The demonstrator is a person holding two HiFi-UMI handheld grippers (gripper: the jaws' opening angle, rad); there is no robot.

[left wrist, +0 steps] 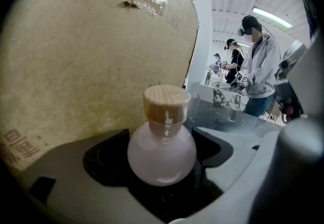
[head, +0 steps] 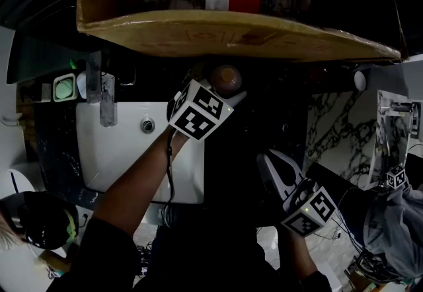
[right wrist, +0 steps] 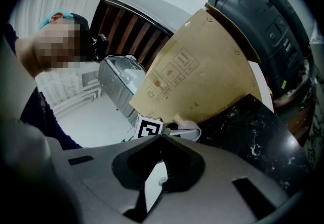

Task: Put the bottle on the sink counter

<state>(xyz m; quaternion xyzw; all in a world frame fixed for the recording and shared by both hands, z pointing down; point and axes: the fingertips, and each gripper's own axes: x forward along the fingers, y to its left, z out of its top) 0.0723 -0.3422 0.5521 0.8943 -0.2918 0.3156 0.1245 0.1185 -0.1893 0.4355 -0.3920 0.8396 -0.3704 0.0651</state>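
A small round pink bottle (left wrist: 162, 153) with a wooden cap (left wrist: 166, 104) sits between the jaws of my left gripper (left wrist: 163, 167), which is shut on its body. In the head view the bottle's cap (head: 227, 78) shows just beyond the left gripper (head: 222, 91), held over the dark marble sink counter (head: 264, 119) to the right of the white basin (head: 132, 152). My right gripper (head: 269, 162) hangs lower right, over the counter's front. Its jaws meet at the tips (right wrist: 161, 139) with nothing held.
A large cardboard box (head: 231, 26) with clear bottles inside looms just above and behind the left gripper. A faucet (head: 106, 96) stands at the basin's back. Several people (left wrist: 260, 66) stand at another counter in the distance. A marble-patterned wall (head: 337, 132) lies at the right.
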